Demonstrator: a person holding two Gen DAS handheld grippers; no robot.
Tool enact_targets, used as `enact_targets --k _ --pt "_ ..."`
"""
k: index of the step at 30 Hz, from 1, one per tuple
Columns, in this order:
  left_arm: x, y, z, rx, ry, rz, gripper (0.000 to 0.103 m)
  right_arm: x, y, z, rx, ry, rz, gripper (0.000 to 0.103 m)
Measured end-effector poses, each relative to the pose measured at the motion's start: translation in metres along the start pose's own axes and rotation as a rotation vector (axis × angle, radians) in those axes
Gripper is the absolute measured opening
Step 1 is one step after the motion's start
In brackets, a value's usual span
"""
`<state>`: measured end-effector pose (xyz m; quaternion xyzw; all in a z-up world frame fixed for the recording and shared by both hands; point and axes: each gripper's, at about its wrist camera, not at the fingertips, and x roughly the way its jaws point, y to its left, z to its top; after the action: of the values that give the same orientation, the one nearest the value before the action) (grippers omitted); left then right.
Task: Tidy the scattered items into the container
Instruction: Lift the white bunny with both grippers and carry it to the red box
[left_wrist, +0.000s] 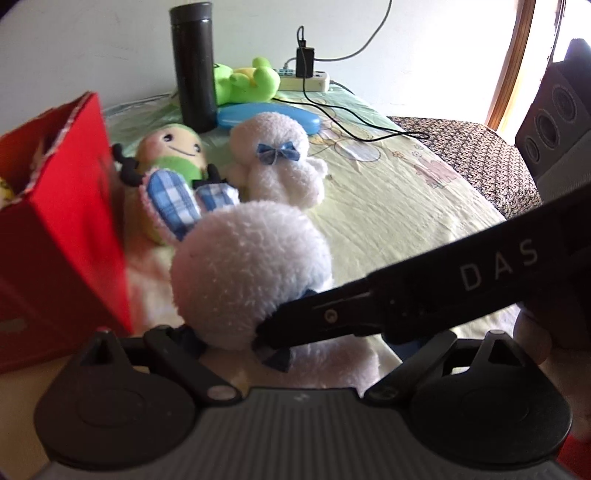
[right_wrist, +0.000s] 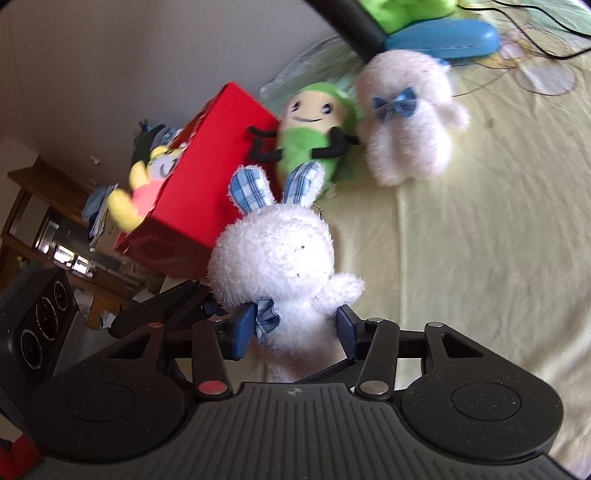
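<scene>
red open-top cardboard box (right_wrist: 207, 155): yellow plush toy (right_wrist: 147, 184) inside | white fluffy bunnies: two, gripped bunny (right_wrist: 280, 266), other (right_wrist: 406, 122) at 1 o'clock | right gripper (right_wrist: 295, 332) pads clamp the bunny | left gripper (left_wrist: 229, 339): grip unclear

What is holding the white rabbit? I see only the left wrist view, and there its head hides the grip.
Observer: The right gripper holds the white rabbit. Its blue fingers press the body from both sides.
Operator: What lies in the red box? I see only a yellow edge.
Observer: A yellow plush toy lies in the red box, with one arm hanging over the rim.
</scene>
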<state>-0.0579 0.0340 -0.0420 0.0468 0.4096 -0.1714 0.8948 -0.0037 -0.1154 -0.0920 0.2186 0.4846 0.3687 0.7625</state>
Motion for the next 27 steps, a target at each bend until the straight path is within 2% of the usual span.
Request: enact_targets --k 7,14,20,27 --pt "-0.038 0.032 -0.033 -0.082 0.025 0.098 0.094 0.031 0.044 -0.015 -0.151 0.104 0.079 0.050" --pt "-0.078 0.072 -0.062 -0.176 0.012 0.171 0.094 0.072 0.089 -0.022 -0.230 0.197 0.178 0.050" --pt "-0.109 0.118 -0.077 -0.182 -0.031 0.165 0.094 0.100 0.135 -0.018 -0.295 0.211 0.190 0.049" --pt "-0.157 0.185 -0.094 -0.134 -0.068 0.132 0.094 0.131 0.201 -0.020 -0.348 0.166 0.200 0.049"
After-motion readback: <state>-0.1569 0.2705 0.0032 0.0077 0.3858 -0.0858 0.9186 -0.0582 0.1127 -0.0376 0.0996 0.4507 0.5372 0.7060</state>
